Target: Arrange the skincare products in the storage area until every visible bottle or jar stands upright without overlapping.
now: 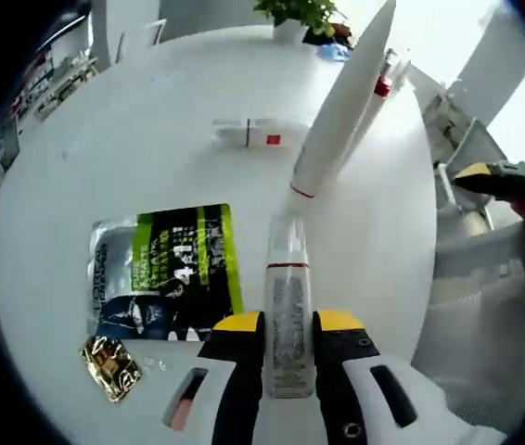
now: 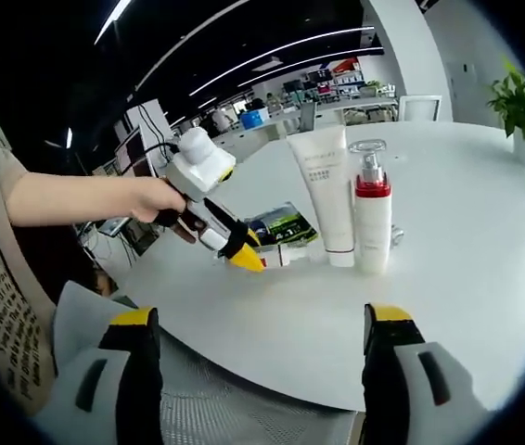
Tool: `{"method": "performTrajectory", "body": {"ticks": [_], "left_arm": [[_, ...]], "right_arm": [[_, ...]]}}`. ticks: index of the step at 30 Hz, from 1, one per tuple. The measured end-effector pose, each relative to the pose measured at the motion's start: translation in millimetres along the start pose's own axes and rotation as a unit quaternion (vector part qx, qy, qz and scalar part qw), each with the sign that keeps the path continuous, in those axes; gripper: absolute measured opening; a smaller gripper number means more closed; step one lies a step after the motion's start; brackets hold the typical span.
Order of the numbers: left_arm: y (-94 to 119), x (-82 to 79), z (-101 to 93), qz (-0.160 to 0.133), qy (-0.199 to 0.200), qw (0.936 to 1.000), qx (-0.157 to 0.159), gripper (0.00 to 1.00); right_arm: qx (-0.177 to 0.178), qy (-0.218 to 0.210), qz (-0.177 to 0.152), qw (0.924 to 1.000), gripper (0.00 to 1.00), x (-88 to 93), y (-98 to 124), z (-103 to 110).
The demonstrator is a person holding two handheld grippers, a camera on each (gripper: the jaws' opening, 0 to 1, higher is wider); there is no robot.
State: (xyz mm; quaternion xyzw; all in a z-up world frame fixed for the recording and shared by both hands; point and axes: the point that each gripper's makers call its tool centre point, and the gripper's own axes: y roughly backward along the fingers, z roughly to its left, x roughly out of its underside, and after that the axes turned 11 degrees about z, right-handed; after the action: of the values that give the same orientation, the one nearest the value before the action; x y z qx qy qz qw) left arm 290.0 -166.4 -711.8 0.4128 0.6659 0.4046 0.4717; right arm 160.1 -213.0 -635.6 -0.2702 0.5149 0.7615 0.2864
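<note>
My left gripper (image 1: 288,326) is shut on a small clear bottle (image 1: 288,278) with grey contents, a red ring and a clear cap, held lengthwise low over the white table (image 1: 133,139). Just beyond its cap, a white tube (image 1: 337,107) stands upright, with a red-collared pump bottle (image 1: 383,85) behind it. In the right gripper view the tube (image 2: 323,190) and pump bottle (image 2: 372,218) stand side by side, and a hand holds the left gripper (image 2: 249,260) low beside them with the small bottle (image 2: 290,252) in it. My right gripper (image 2: 262,320) is open over the table's near edge.
A green-and-black sachet (image 1: 165,269) and a gold foil packet (image 1: 109,366) lie flat to the left of my left gripper. A small white box with a red mark (image 1: 253,133) lies farther out. A potted plant (image 1: 300,14) stands at the far edge. One yellow-tipped right fingertip (image 1: 485,176) shows beyond the table's right rim.
</note>
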Motion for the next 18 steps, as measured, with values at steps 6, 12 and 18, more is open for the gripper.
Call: {"method": "performTrajectory", "body": {"ticks": [6,12,18], "left_arm": [[21.6,1.9,-15.2,-0.041,0.022,0.9989,0.008,0.16],[48.9,3.8,-36.3,-0.090,0.029,0.9953,0.018,0.16],[76.0,1.8,-62.1,-0.150,0.058,0.9859,0.045,0.16]], "right_arm": [[-0.076,-0.020,-0.019,0.9967,0.80,-9.1,4.5,17.0],[-0.152,-0.051,-0.063,0.9849,0.70,-30.2,15.6,31.4],[-0.162,-0.058,-0.072,0.9824,0.69,-39.9,15.3,35.5]]}}
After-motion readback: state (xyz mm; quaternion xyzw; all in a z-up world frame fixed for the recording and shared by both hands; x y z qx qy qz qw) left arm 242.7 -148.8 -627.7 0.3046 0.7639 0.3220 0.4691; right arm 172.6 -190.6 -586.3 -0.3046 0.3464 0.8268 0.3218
